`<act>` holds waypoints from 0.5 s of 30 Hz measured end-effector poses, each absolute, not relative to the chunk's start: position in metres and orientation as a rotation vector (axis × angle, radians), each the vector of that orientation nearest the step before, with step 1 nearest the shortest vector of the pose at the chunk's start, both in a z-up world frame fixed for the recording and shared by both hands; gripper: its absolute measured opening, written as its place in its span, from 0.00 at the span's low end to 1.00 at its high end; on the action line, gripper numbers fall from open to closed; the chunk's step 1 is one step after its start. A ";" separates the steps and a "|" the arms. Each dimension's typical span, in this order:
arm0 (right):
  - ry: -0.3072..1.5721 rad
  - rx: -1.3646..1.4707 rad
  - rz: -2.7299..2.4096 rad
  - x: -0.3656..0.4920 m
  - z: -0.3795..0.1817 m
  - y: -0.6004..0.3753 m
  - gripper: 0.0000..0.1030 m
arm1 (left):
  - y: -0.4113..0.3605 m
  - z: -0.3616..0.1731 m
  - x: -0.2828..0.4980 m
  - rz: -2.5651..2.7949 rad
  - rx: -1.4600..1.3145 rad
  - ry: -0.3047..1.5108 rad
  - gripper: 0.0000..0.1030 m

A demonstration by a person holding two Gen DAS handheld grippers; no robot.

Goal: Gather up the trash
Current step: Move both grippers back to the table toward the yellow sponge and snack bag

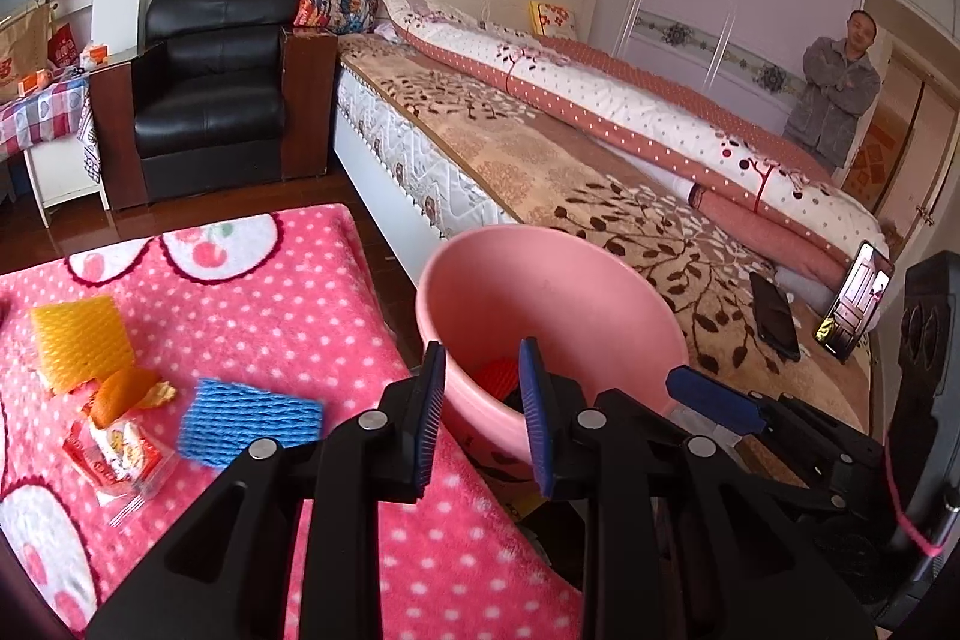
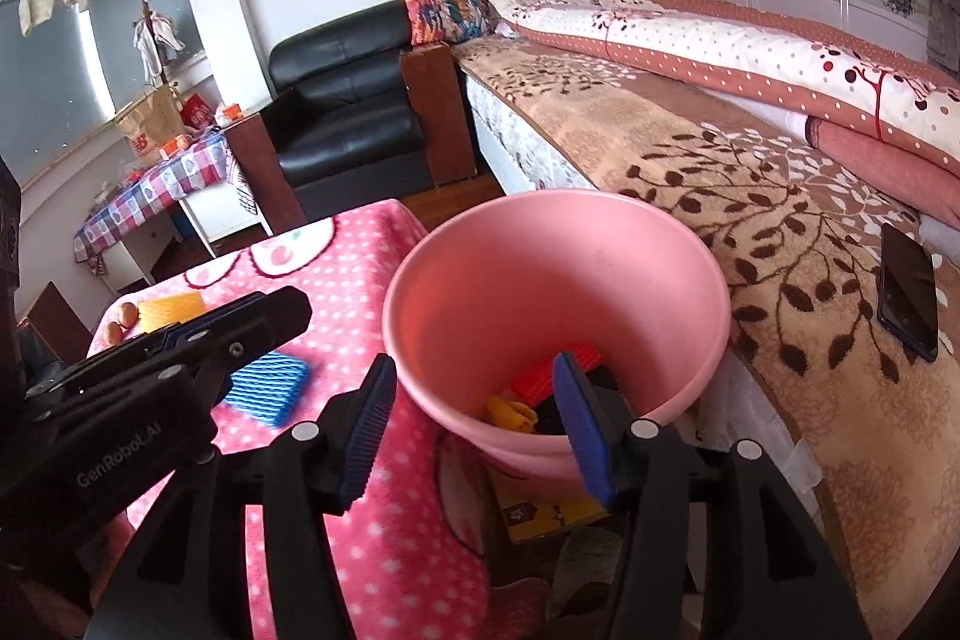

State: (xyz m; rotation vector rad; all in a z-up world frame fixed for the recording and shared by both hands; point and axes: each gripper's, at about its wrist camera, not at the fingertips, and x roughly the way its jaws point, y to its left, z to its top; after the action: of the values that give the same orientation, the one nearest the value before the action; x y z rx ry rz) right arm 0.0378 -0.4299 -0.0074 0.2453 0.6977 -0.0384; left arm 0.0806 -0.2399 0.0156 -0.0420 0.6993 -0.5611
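A pink bucket (image 1: 480,292) stands between the pink polka-dot table (image 1: 288,292) and the bed; it also shows in the right wrist view (image 2: 540,268). Inside lie a red foam net (image 2: 561,364), a yellow piece (image 2: 510,412) and something black. On the table lie a blue foam net (image 1: 249,421), a yellow foam net (image 1: 81,337), orange peel (image 1: 129,391) and a snack wrapper (image 1: 117,454). My left gripper (image 1: 483,412) is open and empty at the bucket's near rim. My right gripper (image 2: 477,427) is open and empty over the bucket's near rim.
A bed with a brown leaf blanket (image 1: 600,196) runs along the right, with two phones (image 1: 774,316) on it. A black armchair (image 1: 210,100) stands behind the table. A man (image 1: 834,88) stands by the wardrobe. Two nuts (image 2: 120,319) lie at the table's far edge.
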 end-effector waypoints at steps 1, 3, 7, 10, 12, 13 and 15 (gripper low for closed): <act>0.692 0.244 -0.027 0.035 -0.006 -0.425 0.55 | -0.235 0.018 0.077 -0.558 -0.043 0.692 0.25; 0.679 0.244 -0.013 0.029 -0.003 -0.416 0.59 | -0.226 0.021 0.071 -0.551 -0.050 0.679 0.25; 0.664 0.232 0.003 0.020 0.001 -0.398 0.65 | -0.209 0.028 0.058 -0.526 -0.031 0.646 0.25; 0.655 0.222 0.020 0.014 0.003 -0.385 0.67 | -0.194 0.030 0.052 -0.506 -0.031 0.640 0.25; 0.650 0.219 0.031 0.011 0.004 -0.376 0.69 | -0.182 0.031 0.049 -0.489 -0.043 0.643 0.25; 0.647 0.222 0.039 0.010 0.004 -0.374 0.71 | -0.175 0.030 0.048 -0.478 -0.049 0.647 0.25; 0.649 0.231 0.068 0.008 0.005 -0.366 0.73 | -0.161 0.030 0.045 -0.459 -0.063 0.647 0.25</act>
State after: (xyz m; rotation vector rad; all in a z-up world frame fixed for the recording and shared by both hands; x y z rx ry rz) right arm 0.0075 -0.3660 0.0046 0.2310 0.6488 0.0678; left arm 0.0450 -0.1614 0.0304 -0.0628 0.6467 -0.4592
